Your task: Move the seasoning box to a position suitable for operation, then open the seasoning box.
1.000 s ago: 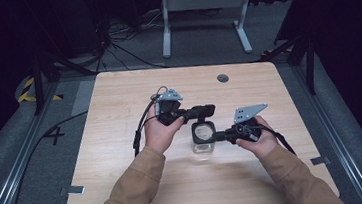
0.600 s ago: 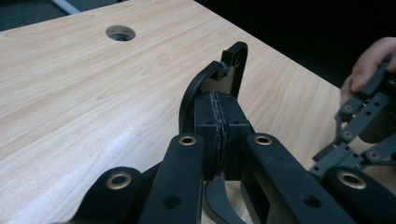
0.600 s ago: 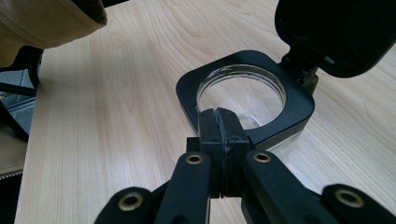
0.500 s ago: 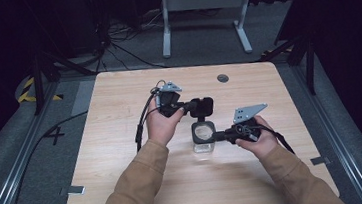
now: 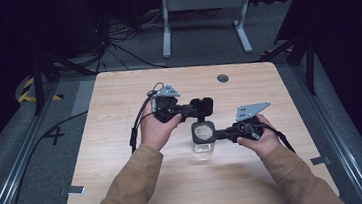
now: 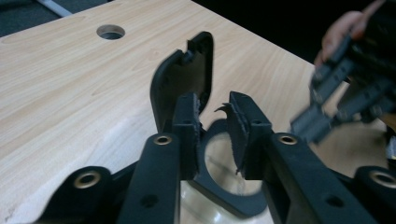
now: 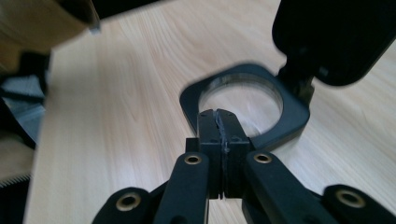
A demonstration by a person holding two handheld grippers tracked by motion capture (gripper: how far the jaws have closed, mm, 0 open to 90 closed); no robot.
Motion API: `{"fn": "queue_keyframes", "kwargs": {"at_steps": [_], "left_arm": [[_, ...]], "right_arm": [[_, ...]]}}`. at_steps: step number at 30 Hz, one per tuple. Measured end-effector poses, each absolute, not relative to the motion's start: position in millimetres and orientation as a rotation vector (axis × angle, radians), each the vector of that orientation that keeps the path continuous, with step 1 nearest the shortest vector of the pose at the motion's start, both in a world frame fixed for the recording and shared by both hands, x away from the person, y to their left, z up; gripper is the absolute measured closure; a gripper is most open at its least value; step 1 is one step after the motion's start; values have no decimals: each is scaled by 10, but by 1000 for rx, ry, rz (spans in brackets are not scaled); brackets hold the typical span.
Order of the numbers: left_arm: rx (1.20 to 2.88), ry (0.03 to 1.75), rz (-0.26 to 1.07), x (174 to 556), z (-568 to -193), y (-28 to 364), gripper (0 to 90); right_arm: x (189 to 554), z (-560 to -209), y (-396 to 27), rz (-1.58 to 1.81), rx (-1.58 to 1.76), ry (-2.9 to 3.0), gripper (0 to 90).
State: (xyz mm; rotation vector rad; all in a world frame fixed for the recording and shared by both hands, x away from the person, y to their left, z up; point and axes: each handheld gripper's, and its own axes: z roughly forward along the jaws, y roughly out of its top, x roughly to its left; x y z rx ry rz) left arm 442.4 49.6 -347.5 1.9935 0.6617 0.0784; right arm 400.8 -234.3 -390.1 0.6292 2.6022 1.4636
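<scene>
On the pale wood table, over grey carpet: left tool released, right tool clenched.

The left gripper is seen from behind its two black jaws, which are held a little apart with a narrow gap between them. Just beyond the jaws a black frame with a round opening is seen, and a black lid is raised upright from its far edge. The wooden table is shown around them, with a round hole near the top. At the right, the other gripper is seen, blurred, held by a hand.
</scene>
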Motion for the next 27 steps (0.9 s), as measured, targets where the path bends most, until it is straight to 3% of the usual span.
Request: {"fn": "queue_keyframes", "kwargs": {"at_steps": [2,16,27], "left_arm": [[2003,657,95,4366,-3450,561,707],[2070,658,176,3947,-3433,1131,637],[2159,717,197,3824,-3531,1514,581]], "right_arm": [[3998,-3838,-2391,1482,631,2559,864],[3982,-3717,-2585,1463,674,2502,886],[3915,-3632,-2885,1423,741,2455,810]]}}
